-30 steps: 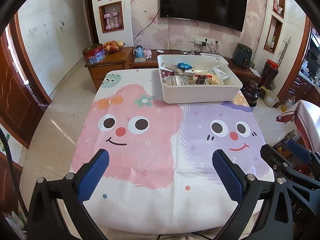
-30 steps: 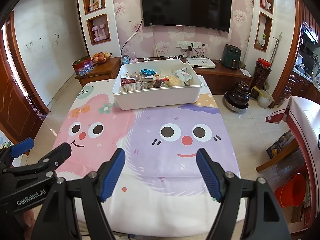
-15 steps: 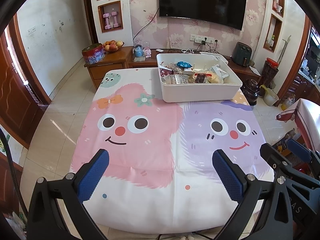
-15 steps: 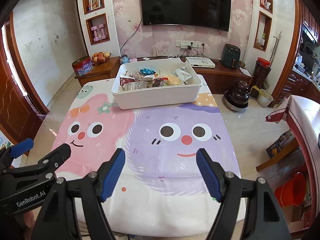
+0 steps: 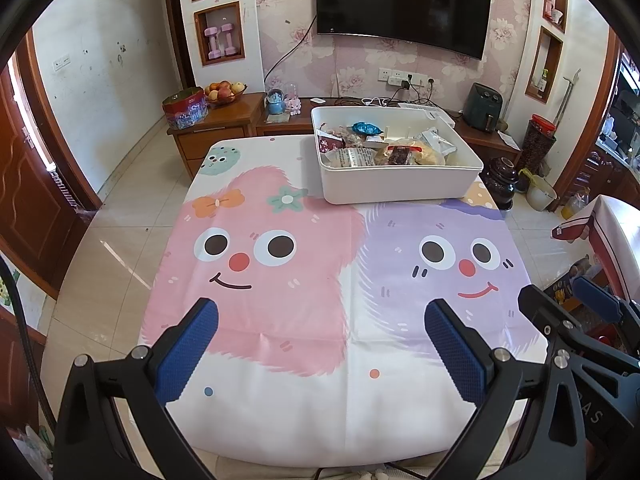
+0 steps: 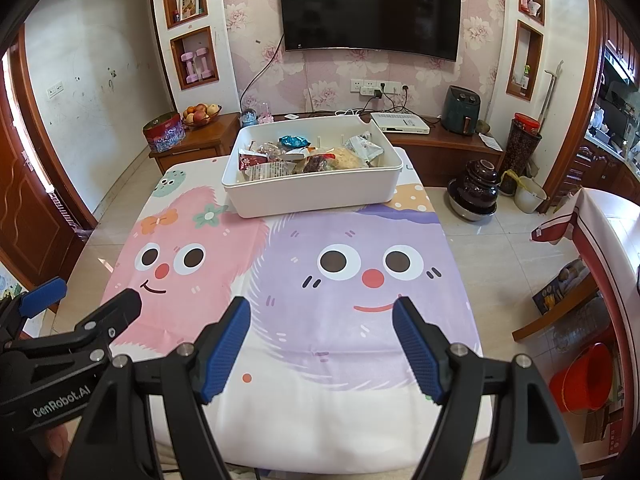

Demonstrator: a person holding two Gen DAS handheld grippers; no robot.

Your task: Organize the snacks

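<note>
A white plastic bin [image 5: 396, 186] [image 6: 316, 194] stands at the far side of the table, filled with several wrapped snacks [image 5: 384, 148] [image 6: 308, 156], among them a blue-wrapped one [image 5: 365, 128]. My left gripper [image 5: 320, 316] hovers open over the near edge of the cartoon tablecloth [image 5: 280, 280], nothing between its blue pads. My right gripper [image 6: 320, 316] is likewise open and empty above the near edge, to the right of the left one. Each gripper shows at the side of the other's view: left gripper [image 6: 80, 300], right gripper [image 5: 568, 304].
Behind the table a wooden cabinet [image 5: 224, 128] carries a fruit bowl [image 5: 224, 92] and a tin [image 5: 185, 107]. A dark jar [image 6: 478, 188] and a red bucket [image 6: 584, 380] stand on the tiled floor to the right. A television [image 6: 368, 8] hangs on the wall.
</note>
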